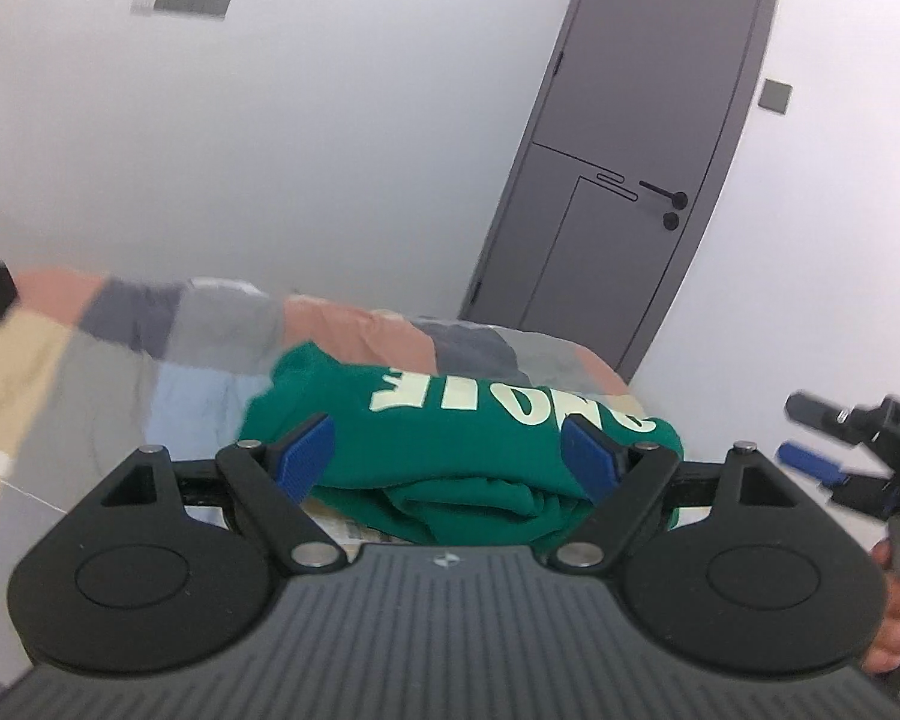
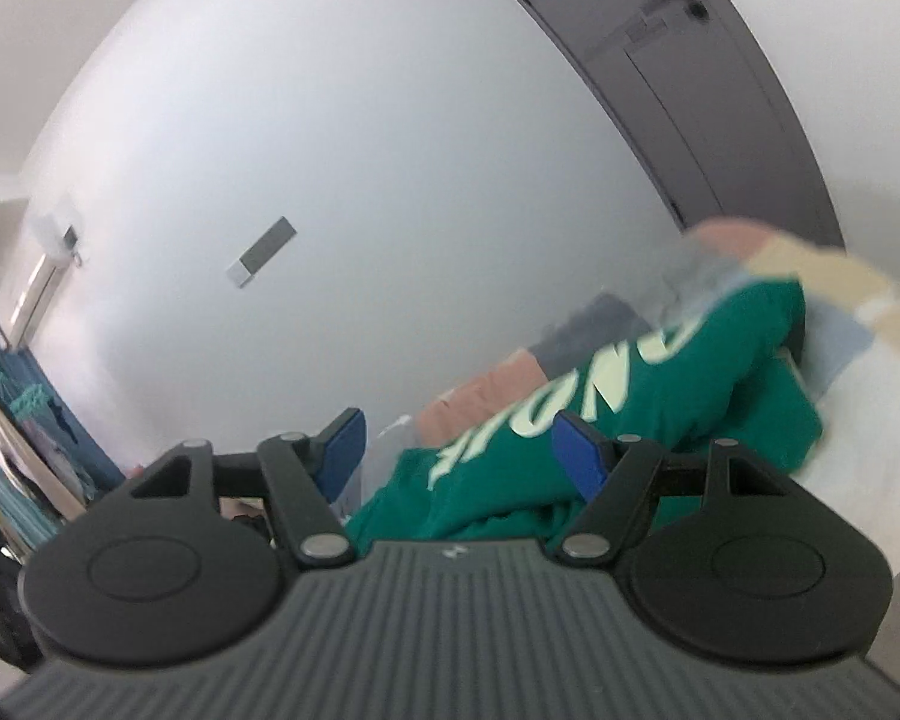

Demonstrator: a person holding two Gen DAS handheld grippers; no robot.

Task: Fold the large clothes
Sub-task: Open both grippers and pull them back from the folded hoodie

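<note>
We've both claws, left claw [image 1: 447,456] and right claw [image 2: 459,453], wide open and empty; the folded green cotton sweatshirt with pale lettering [image 1: 450,438] sits near the patchwork bed's [image 1: 210,324] far edge, and a careless brush could undo it.

Green garment [image 1: 462,456], folded on the bed: large pale cream block lettering across its upper face, seen upside down and partly hidden in the left wrist view, where the visible run looks like "ONOLE", though that reading is uncertain. In the right wrist view the same print runs slantwise across the cloth, blurred, with only stray letter shapes resembling "N" and "O" to be made out. Left tool body [image 1: 444,559]: one small round emblem at the front centre of the ribbed grey housing, too small to read; no other text, number or label legible.
</note>
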